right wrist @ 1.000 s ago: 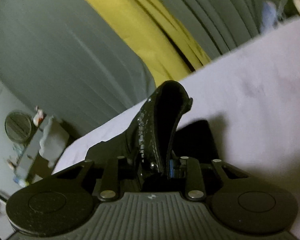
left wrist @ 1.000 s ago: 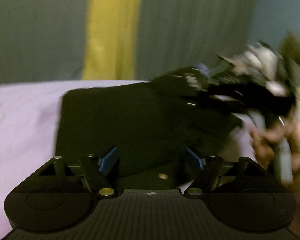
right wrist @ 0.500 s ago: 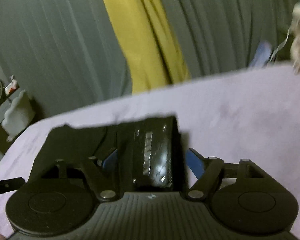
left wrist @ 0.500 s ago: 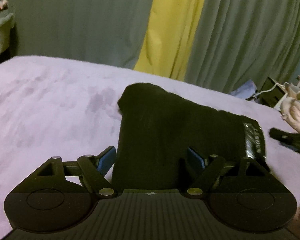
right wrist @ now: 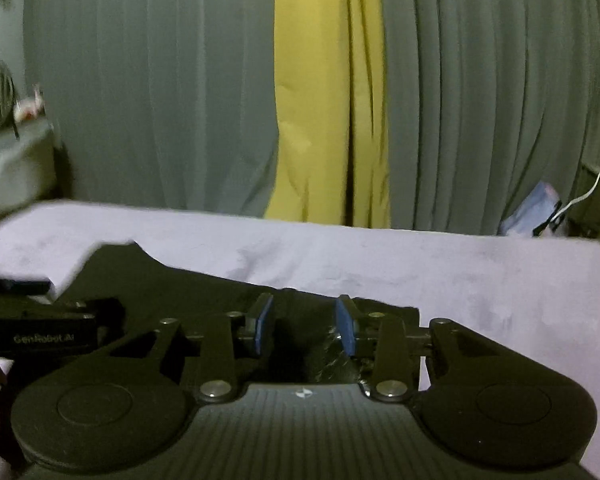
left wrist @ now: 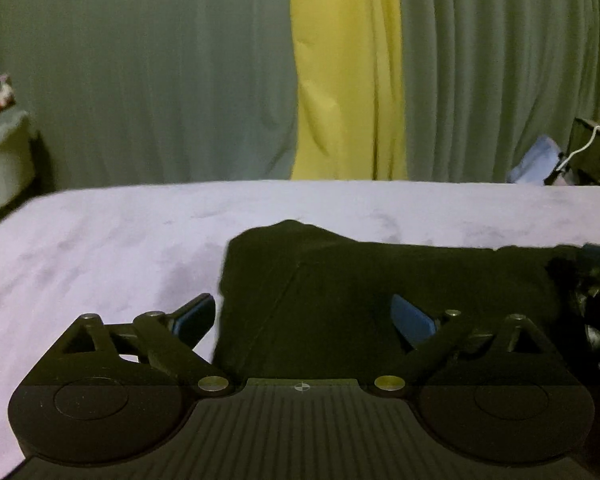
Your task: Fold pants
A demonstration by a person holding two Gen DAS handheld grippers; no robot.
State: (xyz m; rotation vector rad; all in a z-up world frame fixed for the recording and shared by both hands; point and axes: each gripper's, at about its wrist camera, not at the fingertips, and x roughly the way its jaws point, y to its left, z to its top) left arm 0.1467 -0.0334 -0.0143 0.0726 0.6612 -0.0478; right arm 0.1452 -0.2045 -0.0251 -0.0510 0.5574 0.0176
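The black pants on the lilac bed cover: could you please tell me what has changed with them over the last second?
The right claw let go of the black pants' sequined waistband, which it had held raised; the pants now lie flat and folded. Its jaws stand apart over them. The left claw stayed open, and the lilac bed cover is unchanged.

Pants (left wrist: 380,288) lie on the bed (left wrist: 100,240), curtains (left wrist: 140,80) behind

Left gripper (left wrist: 302,314) gapes wide, right gripper (right wrist: 305,326) narrower (both level, pointing forward).
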